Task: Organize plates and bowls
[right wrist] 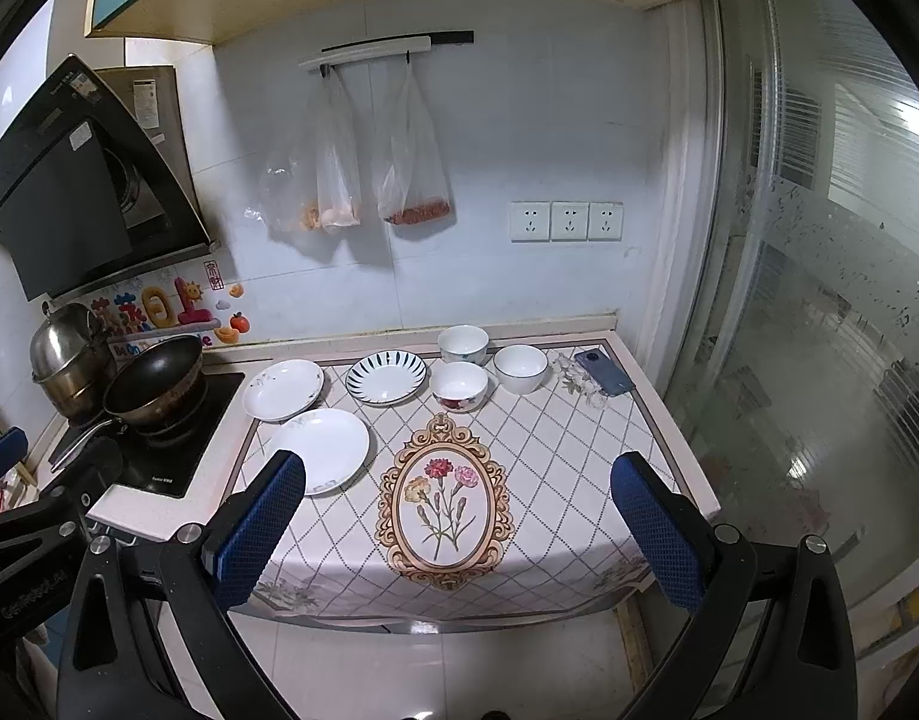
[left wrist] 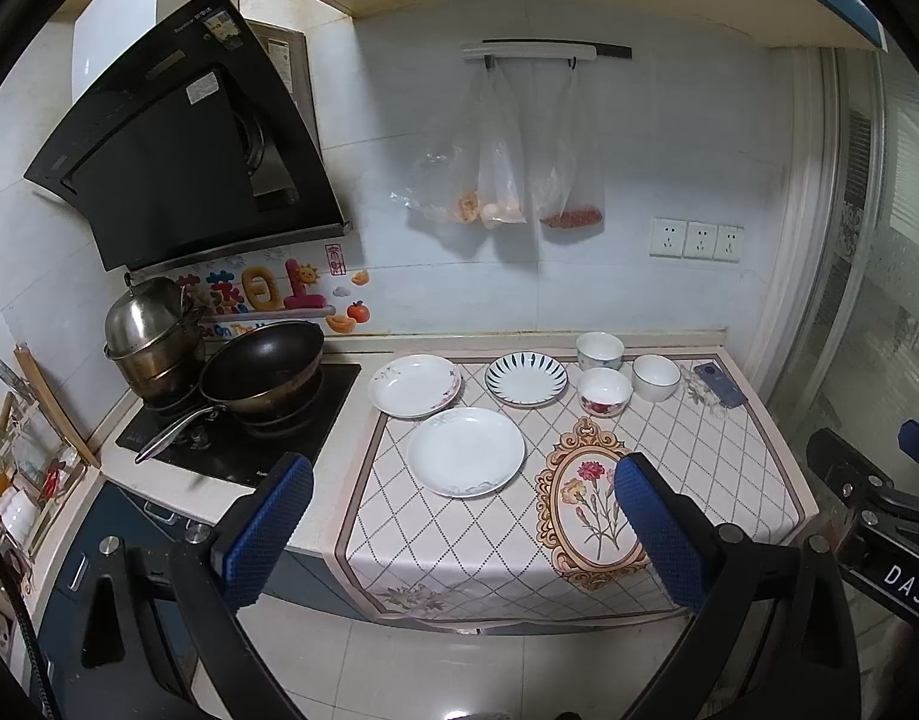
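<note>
left wrist: faces counter (left wrist: 351,480), back | right wrist: same counter, further right

Dim, bluish indoor light; fisheye-bent edges, dark corner vignetting, floor glare.

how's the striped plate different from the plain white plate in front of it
The striped plate has dark dashes fanning around its rim; the white plate is almost bare, with only a faint motif at its near edge. The striped plate looks smaller and sits further back, next to the bowls; the white plate lies nearer the counter's front edge, closer to the stove side. Both are round, empty, right side up and flat on the patterned cloth.
</note>
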A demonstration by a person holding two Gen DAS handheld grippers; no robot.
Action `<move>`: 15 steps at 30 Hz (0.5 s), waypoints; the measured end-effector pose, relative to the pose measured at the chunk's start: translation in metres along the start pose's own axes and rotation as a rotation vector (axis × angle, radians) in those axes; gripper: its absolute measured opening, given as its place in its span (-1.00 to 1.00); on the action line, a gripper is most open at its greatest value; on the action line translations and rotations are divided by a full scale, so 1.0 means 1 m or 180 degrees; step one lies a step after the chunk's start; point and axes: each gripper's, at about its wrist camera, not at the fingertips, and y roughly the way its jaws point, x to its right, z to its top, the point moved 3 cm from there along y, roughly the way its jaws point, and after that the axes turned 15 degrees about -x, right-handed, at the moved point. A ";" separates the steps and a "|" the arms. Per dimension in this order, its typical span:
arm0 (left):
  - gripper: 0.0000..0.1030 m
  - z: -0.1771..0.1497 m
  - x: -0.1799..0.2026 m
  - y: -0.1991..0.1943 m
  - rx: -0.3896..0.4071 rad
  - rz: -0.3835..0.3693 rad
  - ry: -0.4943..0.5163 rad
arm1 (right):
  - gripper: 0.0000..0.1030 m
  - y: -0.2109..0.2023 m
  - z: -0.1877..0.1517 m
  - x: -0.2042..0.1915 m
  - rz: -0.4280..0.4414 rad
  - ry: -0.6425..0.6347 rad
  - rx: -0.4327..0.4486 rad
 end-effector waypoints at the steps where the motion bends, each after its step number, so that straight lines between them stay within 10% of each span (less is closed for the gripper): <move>1: 1.00 0.002 -0.001 0.003 -0.0010 -0.0002 0.0006 | 1.00 0.002 0.000 -0.001 0.0000 0.0007 -0.0003; 15: 1.00 0.027 -0.045 0.054 0.0340 0.0120 -0.0109 | 1.00 0.056 0.014 -0.018 0.0181 0.0176 0.0076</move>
